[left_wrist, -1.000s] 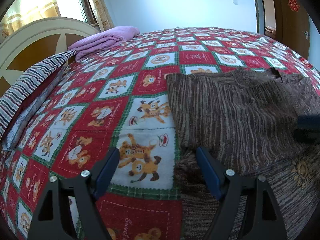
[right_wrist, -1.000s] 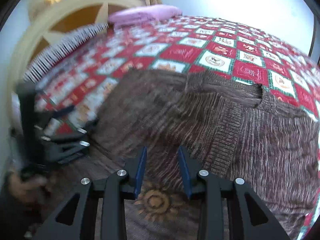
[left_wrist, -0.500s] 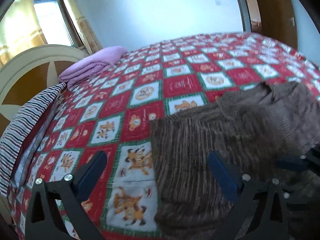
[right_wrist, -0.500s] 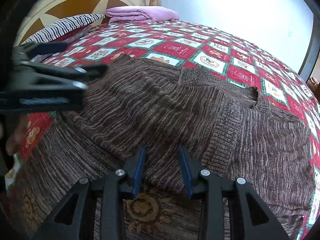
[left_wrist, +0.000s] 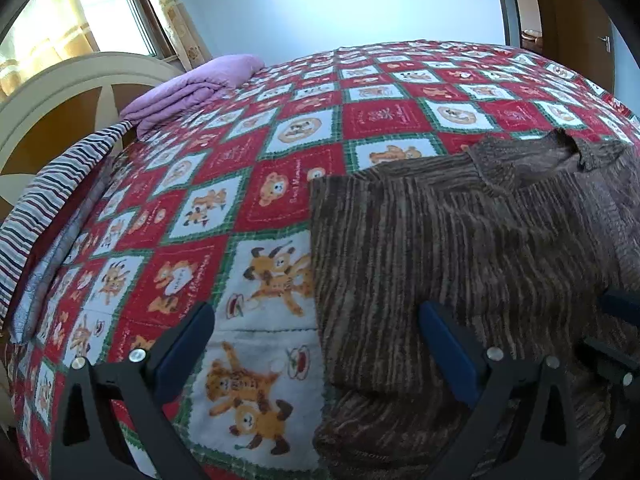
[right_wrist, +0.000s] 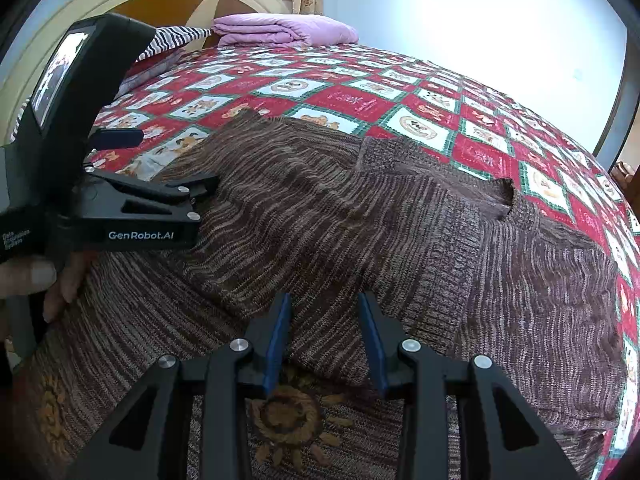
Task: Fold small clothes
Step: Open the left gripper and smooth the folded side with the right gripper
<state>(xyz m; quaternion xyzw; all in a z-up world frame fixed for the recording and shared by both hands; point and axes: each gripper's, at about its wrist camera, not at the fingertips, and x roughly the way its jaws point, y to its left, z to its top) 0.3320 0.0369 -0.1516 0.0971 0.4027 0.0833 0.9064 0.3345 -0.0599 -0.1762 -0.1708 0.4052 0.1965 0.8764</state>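
A brown striped knit sweater (left_wrist: 460, 248) lies on the bed, one sleeve folded across its body; in the right wrist view (right_wrist: 340, 224) its collar is at the far right and an orange sun motif sits near the camera. My left gripper (left_wrist: 316, 320) is open wide and empty above the sweater's left edge. It also shows in the right wrist view (right_wrist: 168, 160), hovering over the sweater's left side. My right gripper (right_wrist: 324, 312) is open and empty just above the folded sleeve; part of it shows at the right edge of the left wrist view.
The bed carries a red, white and green teddy-bear quilt (left_wrist: 280, 168). A folded purple blanket (left_wrist: 192, 88) and a striped pillow (left_wrist: 52, 196) lie by the cream headboard (left_wrist: 60, 92). A door (left_wrist: 576, 12) stands at the far right.
My left gripper lifted and drew back slightly, then settled over the sweater's left edge. My right gripper stayed above the folded sleeve. The sweater has not moved.
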